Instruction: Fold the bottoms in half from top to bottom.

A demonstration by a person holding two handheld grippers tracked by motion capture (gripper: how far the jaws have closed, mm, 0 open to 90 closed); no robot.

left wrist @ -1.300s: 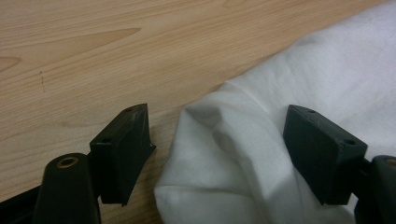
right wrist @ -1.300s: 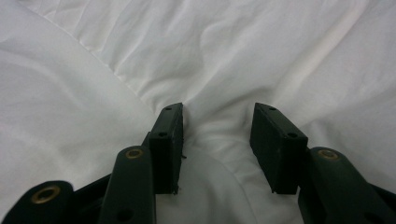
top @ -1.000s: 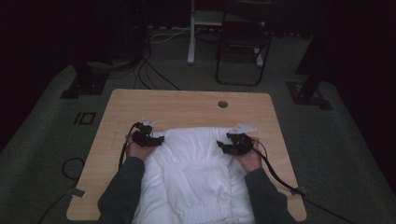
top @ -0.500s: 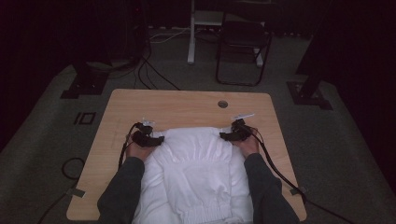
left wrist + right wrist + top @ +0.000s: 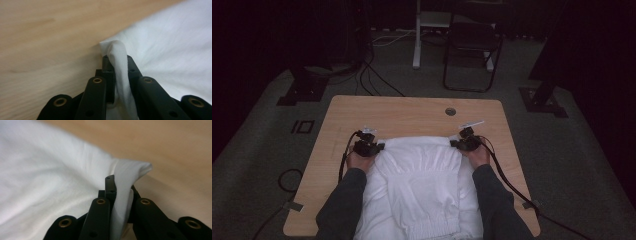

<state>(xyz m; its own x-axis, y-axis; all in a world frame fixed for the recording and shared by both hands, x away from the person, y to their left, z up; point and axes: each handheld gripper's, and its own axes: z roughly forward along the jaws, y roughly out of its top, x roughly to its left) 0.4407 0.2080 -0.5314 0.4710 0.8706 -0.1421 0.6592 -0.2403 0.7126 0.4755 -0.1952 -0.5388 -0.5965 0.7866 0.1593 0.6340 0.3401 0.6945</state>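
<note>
Left gripper [image 5: 379, 146] and right gripper [image 5: 454, 143] have just closed, each pinching what looks like a far corner of the white cloth [image 5: 419, 175], at 10 and 2 o'clock.

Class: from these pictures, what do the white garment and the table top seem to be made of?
White garment: soft matte fabric, probably cotton knit; it creases and bunches where each tool pinches a corner.
Table top: pale wood or wood-look laminate; faint grain streaks under a smooth, low-sheen surface. Which of the two cannot be told.
</note>
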